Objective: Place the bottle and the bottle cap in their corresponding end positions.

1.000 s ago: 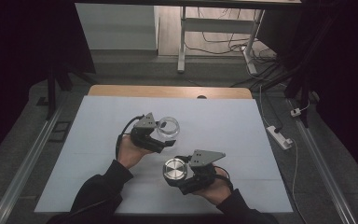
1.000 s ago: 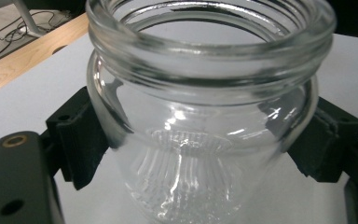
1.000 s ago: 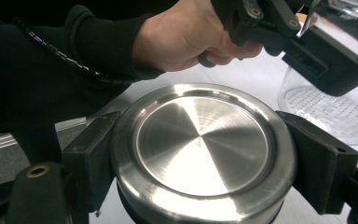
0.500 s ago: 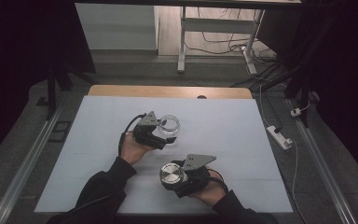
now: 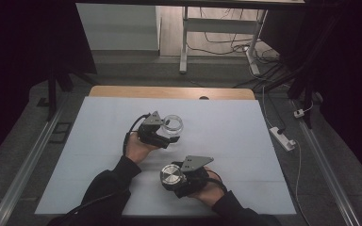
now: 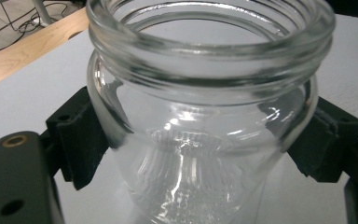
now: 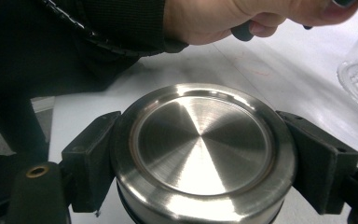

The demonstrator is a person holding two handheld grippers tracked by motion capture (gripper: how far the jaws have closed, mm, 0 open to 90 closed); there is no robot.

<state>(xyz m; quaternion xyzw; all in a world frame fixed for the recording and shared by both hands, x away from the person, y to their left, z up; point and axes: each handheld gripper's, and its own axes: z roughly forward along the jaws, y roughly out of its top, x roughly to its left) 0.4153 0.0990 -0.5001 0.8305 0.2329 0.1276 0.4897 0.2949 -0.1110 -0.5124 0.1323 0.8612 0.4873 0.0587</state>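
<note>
The left gripper (image 5: 168,134) is closed on a clear glass jar (image 6: 205,116), its two black jaws pressing the sides under the open threaded mouth; the jar stands near the middle of the white table (image 5: 245,136). The right gripper (image 5: 175,178) clamps a round steel lid (image 7: 200,154) by its rim, nearer the person, well apart from the jar.

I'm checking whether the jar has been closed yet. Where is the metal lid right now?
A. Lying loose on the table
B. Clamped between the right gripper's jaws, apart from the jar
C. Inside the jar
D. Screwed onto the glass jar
B: the right gripper clamps the metal lid by its sides, while the left gripper holds the open glass jar apart from it.
</note>
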